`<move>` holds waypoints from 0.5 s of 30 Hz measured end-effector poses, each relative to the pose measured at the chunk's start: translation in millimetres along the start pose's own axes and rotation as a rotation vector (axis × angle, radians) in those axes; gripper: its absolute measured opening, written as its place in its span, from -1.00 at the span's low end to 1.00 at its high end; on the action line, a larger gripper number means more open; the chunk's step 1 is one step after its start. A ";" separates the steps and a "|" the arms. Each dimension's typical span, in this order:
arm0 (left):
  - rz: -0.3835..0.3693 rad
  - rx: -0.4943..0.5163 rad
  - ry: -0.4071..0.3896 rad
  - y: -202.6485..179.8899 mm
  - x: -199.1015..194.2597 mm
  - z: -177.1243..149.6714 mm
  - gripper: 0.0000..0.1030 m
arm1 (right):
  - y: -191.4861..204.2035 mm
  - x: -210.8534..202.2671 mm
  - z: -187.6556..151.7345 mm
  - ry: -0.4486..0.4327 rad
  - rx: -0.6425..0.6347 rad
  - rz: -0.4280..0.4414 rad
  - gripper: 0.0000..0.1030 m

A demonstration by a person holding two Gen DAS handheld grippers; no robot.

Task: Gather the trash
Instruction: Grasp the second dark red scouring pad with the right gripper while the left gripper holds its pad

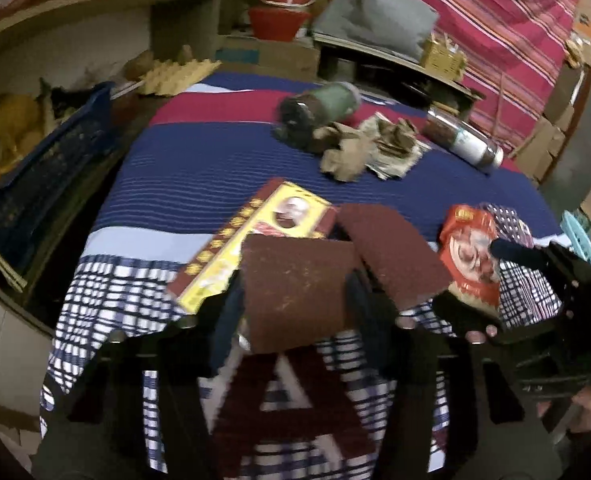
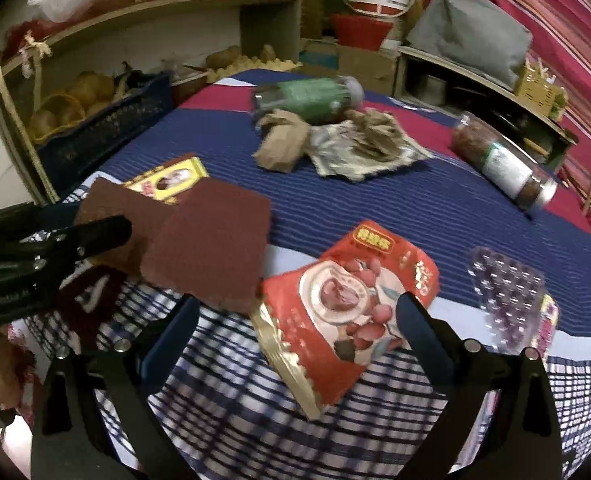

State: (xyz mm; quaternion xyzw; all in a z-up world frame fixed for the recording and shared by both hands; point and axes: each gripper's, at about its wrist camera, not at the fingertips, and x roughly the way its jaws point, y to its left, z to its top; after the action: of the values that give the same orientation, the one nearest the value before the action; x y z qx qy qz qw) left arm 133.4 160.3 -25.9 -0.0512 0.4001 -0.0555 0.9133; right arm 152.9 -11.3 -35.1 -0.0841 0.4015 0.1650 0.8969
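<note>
My left gripper is shut on a folded brown-red piece of card and holds it above the striped cloth; the card also shows in the right wrist view. A yellow and red box lies under it. My right gripper is open, its fingers either side of a red snack bag on the cloth. In the left wrist view the right gripper straddles that bag. Crumpled brown paper lies farther back.
A green bottle and a clear jar lie on the cloth behind the paper. A clear blister tray lies right of the bag. A dark blue crate stands at the left. Shelves, buckets and boxes crowd the back.
</note>
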 end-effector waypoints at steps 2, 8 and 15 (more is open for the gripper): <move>0.015 0.023 -0.011 -6.1 -2.3 1.6 -0.36 | -6.2 -1.9 -0.7 -0.002 0.015 -0.001 0.88; 0.029 0.024 -0.063 -1.4 -25.1 14.4 -0.65 | -14.8 -9.5 -2.7 -0.012 0.040 -0.005 0.88; 0.088 0.013 -0.117 23.0 -52.8 31.6 -0.73 | 4.0 -15.7 5.7 -0.035 0.027 0.016 0.88</move>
State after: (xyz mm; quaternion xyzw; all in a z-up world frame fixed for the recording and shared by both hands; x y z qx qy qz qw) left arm 122.5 192.2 30.5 -0.0308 0.3474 -0.0149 0.9371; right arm 145.6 -9.5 -19.6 -0.0657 0.3886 0.1682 0.9036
